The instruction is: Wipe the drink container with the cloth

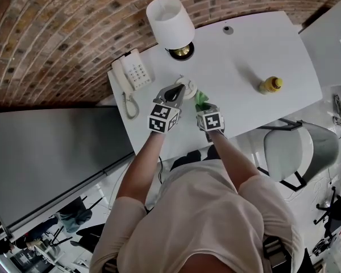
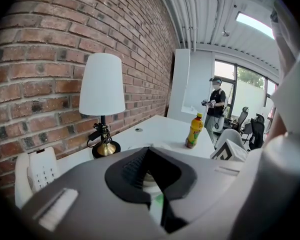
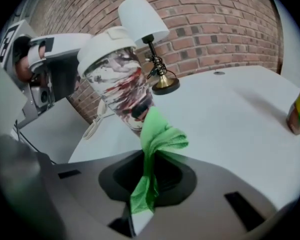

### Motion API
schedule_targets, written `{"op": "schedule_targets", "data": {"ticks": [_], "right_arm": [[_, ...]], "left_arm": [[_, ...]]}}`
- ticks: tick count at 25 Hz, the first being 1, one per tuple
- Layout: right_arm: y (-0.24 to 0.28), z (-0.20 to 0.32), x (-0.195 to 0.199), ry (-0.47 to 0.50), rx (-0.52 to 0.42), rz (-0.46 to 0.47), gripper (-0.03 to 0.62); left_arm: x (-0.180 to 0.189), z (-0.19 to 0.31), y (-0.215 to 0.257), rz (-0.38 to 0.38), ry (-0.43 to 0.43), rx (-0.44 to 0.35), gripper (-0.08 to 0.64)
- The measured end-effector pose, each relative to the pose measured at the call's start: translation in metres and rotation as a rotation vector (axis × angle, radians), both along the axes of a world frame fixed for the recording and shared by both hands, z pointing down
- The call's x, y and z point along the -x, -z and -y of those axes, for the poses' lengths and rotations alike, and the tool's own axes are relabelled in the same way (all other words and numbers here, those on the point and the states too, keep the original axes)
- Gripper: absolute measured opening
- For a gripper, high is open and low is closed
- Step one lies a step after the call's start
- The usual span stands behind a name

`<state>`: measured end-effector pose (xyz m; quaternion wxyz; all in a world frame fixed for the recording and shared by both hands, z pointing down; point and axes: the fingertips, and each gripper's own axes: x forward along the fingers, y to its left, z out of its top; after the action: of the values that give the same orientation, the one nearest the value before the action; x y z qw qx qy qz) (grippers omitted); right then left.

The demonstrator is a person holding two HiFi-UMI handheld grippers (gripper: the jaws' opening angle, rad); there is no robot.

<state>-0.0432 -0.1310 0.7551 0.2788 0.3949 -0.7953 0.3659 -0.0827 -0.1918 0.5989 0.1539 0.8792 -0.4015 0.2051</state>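
A white desk (image 1: 244, 56) is set against a brick wall (image 1: 57, 27), with a white-shaded lamp (image 1: 170, 19) and a telephone (image 1: 131, 73) along the wall side and a yellow bottle (image 1: 271, 85) well apart towards the right.

The drink container (image 3: 119, 79), a patterned cup with a white lid, is held tilted above the desk near its front edge, between the two grippers. It is gripped near the lid by the left claw (image 1: 175, 94), whose jaws are closed against it. The right claw (image 3: 142, 194) is clamped on the green cloth (image 3: 157, 139), and a bunched fold of it is pressed against the lower side of the cup (contact is seen in the right gripper view).

The wiping step itself is judged to be in hand: cup and cloth are grasped and brought together. For the next move, the cloth would need to be drawn along or around the cup wall with steady pressure, while the cup is kept firmly gripped and perhaps turned so that the unwiped sides are reached. The bunched fold should be kept between claw and cup, so that the wall is not scraped by the jaws.
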Motion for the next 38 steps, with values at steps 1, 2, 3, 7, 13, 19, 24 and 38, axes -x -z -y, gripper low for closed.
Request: {"op": "schedule_targets", "data": {"ticks": [1, 2, 3, 7, 13, 19, 24, 38], "right_arm": [[-0.003, 0.000, 0.002, 0.008, 0.012, -0.006, 0.054], [-0.007, 0.001, 0.005, 0.015, 0.023, -0.013, 0.054], [-0.012, 0.001, 0.007, 0.024, 0.029, -0.020, 0.054], [-0.018, 0.006, 0.014, 0.049, 0.027, -0.033, 0.054], [-0.010, 0.012, 0.029, 0.115, -0.017, -0.051, 0.052], [0.002, 0.016, 0.031, 0.114, -0.081, -0.042, 0.052], [0.023, 0.015, 0.030, 0.142, -0.128, -0.036, 0.051], [0.074, 0.007, 0.029, 0.194, -0.270, -0.029, 0.051]], "left_arm": [[0.000, 0.000, 0.000, 0.000, -0.001, 0.003, 0.008], [0.000, 0.000, -0.001, 0.000, -0.003, 0.006, 0.008], [0.000, 0.000, -0.001, -0.002, -0.005, 0.009, 0.008], [-0.001, 0.000, 0.000, -0.008, 0.001, 0.008, 0.006], [0.000, -0.001, -0.001, -0.004, 0.004, -0.012, 0.006], [-0.001, -0.001, -0.001, 0.006, 0.001, -0.018, 0.006], [-0.001, -0.001, -0.002, 0.023, -0.007, -0.032, 0.006], [-0.001, -0.001, -0.002, 0.040, -0.011, -0.045, 0.006]]}}
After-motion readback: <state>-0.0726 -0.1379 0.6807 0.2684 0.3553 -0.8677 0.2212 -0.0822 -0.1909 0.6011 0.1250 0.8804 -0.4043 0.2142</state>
